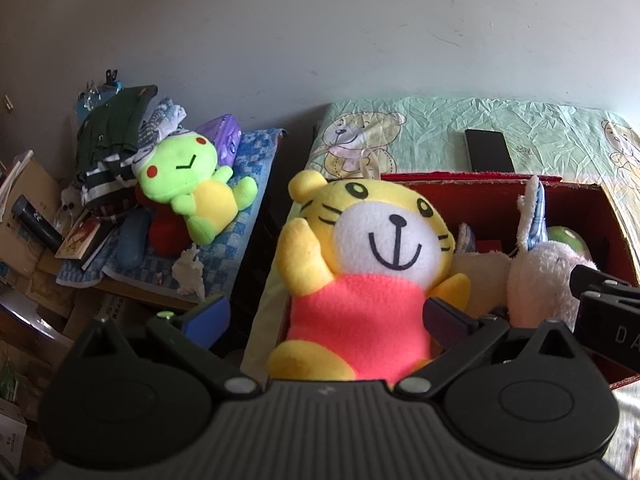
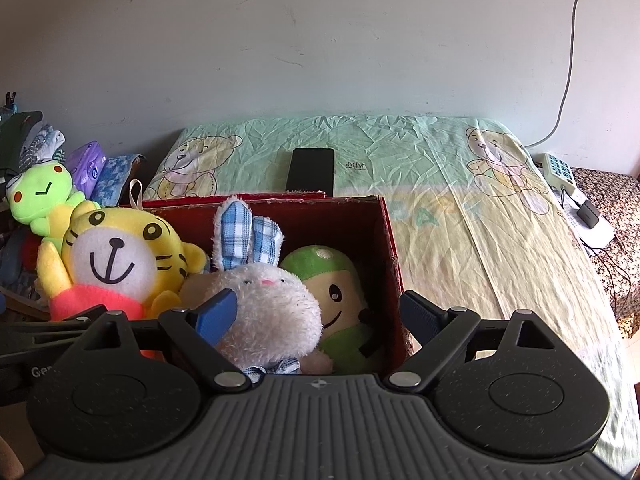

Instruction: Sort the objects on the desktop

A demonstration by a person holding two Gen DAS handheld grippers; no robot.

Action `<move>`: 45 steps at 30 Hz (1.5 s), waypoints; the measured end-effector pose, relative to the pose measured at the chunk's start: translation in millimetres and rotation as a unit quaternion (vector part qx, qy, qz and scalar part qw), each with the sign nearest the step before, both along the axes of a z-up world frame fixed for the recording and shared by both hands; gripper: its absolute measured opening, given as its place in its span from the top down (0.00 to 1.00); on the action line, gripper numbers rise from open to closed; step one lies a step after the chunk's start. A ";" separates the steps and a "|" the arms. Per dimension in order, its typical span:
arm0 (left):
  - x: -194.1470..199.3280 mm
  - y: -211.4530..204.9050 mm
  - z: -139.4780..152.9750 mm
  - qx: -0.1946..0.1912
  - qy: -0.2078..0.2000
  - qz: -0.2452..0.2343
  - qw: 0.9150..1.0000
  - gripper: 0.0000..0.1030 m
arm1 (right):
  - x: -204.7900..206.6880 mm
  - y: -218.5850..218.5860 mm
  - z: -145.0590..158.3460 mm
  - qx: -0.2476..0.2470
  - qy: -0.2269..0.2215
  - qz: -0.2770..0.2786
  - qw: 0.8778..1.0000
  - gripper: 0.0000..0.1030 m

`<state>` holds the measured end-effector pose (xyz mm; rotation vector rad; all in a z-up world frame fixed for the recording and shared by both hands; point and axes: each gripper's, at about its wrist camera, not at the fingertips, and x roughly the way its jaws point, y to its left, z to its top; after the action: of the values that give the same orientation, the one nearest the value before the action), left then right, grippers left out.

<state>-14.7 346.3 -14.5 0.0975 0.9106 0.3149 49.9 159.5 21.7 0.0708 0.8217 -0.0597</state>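
Right claw (image 2: 320, 316) wide apart over rabbit plush (image 2: 272, 304) in red box (image 2: 390, 256).

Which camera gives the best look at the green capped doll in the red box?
The right wrist view. There the green capped doll shows its cap, face and green body inside the red box, beside the white rabbit. The left wrist view shows only a sliver of its green cap behind the rabbit.

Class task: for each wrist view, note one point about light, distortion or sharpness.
Left wrist view: fisheye bends the red box rim, dark vignette in the corners. Right wrist view: sunlight brightens the bed sheet; the white rabbit up close looks soft.
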 end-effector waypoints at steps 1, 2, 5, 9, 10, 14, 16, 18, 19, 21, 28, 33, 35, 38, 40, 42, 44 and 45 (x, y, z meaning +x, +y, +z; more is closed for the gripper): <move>-0.7 0.1 0.2 0.000 -0.001 0.000 1.000 0.00 | -0.8 0.7 0.3 0.001 0.000 0.001 1.000 0.12; -1.1 0.8 0.3 -0.001 -0.001 0.001 1.000 0.00 | -2.0 1.7 0.6 0.001 0.000 0.003 1.000 0.12; -2.9 0.7 0.2 -0.003 -0.002 0.003 1.000 0.00 | -5.2 4.0 1.5 -0.003 -0.003 0.010 1.000 0.12; -6.2 -2.3 0.6 -0.002 -0.003 0.001 1.000 0.00 | -9.5 0.1 3.5 0.012 -0.009 0.014 1.000 0.12; -7.6 -3.3 1.1 -0.002 -0.003 0.001 1.000 0.00 | -10.5 -0.6 3.8 0.014 -0.008 0.016 1.000 0.12; -15.0 -6.0 4.5 -0.002 -0.009 0.005 1.000 0.00 | -15.0 -4.9 5.3 0.023 -0.010 0.026 0.999 0.12; -19.2 -8.0 7.5 0.000 -0.013 0.009 1.000 0.00 | -17.1 -7.3 6.8 0.029 -0.011 0.031 0.999 0.12; -23.5 -11.8 11.0 0.004 -0.017 0.012 1.000 0.00 | -20.7 -10.2 8.6 0.032 -0.013 0.039 0.999 0.12; -25.6 -14.1 12.5 0.005 -0.018 0.013 1.000 0.00 | -22.3 -11.6 9.2 0.033 -0.014 0.041 0.998 0.12; -30.3 -19.7 15.6 0.004 -0.022 0.017 1.000 0.00 | -27.5 -17.1 10.9 0.037 -0.018 0.048 0.998 0.13; -47.3 -56.2 17.8 -0.005 -0.023 0.021 0.999 0.00 | -49.4 -52.7 15.4 0.033 -0.026 0.057 0.998 0.13; -58.1 -83.7 10.7 -0.016 -0.006 0.025 1.000 0.00 | -62.4 -80.3 12.4 0.033 -0.017 0.051 0.998 0.13; -63.8 -93.7 7.8 -0.016 0.000 0.028 0.999 0.00 | -66.9 -89.3 9.7 0.034 -0.010 0.051 0.998 0.13; -72.7 -107.8 3.1 -0.023 0.007 0.027 0.999 0.00 | -74.2 -99.1 5.7 0.038 -0.004 0.056 0.998 0.13; -77.7 -116.3 -0.7 -0.021 0.012 0.031 0.999 0.00 | -78.7 -104.6 2.7 0.036 0.000 0.061 0.997 0.13; -81.7 -121.8 -4.7 -0.027 0.019 0.032 0.999 0.00 | -82.3 -110.5 -0.2 0.038 0.003 0.064 0.997 0.13; -85.3 -126.9 -9.3 -0.034 0.026 0.035 0.998 0.00 | -85.6 -115.7 -3.3 0.039 0.008 0.066 0.997 0.13; -86.8 -131.1 -11.9 -0.033 0.029 0.036 0.998 0.00 | -87.6 -118.4 -5.4 0.038 0.010 0.067 0.997 0.13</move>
<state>-101.5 215.2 -26.5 0.0143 0.9827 0.3495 -37.7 41.1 16.3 0.0878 0.8479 0.0975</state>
